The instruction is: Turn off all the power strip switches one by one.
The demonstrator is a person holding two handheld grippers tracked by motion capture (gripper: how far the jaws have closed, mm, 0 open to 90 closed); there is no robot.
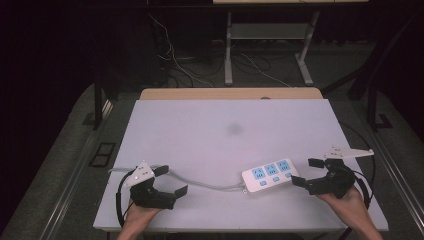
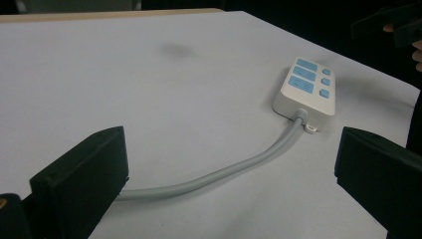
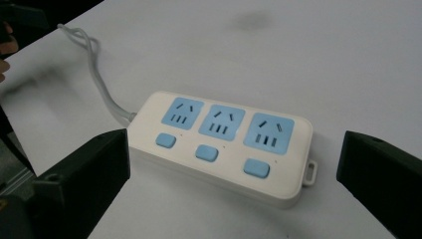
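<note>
— What is seen of the left gripper (image 1: 170, 181)?

— A black body is shown, with two blocky black jaws, a pale grey three-cornered plate on top and a dark cable looped beside it.

— And the right gripper (image 1: 304, 172)?

— The same black build is seen, topped by a grey plate with small holes; a dark cable is curved behind it. Bare hands are shown, no sleeves.

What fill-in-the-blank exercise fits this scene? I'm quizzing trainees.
1. The power strip has ___ blue sockets.
2. Its cable is ___ in colour.
3. The right gripper has its jaws ___.
4. The strip lies nearer the ___ gripper than the other one.
Missing words: three; grey; open; right.
</note>
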